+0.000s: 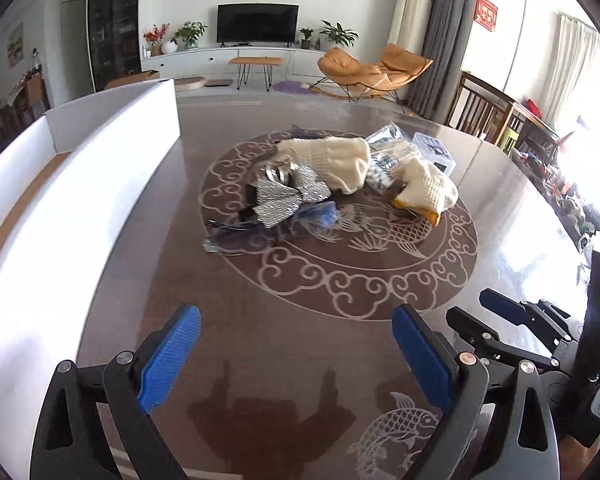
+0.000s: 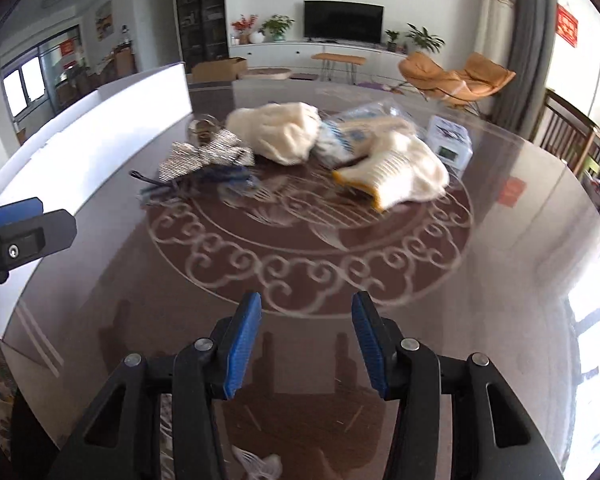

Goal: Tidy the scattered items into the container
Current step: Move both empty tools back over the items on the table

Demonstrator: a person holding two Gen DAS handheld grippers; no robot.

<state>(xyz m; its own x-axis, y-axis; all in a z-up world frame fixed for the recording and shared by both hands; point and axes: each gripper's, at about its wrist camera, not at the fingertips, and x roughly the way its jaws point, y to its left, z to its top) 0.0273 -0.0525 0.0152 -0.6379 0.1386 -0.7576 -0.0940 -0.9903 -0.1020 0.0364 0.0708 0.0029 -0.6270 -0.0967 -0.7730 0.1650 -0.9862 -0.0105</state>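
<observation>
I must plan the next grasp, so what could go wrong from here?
1. The cream knitted glove overlaps the silver sequined bow; a grasp may drag neighbours along.
2. The tall white cardboard box wall could block low carries.
3. The open left gripper and right gripper hover close; they might collide.

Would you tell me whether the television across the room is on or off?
Off, it seems: the television shows a uniformly dark screen in both wrist views, with no picture or glow.

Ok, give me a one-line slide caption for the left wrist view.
Open left tongs hover empty over the glass table, facing the pile of cream gloves beside the white box.
</observation>
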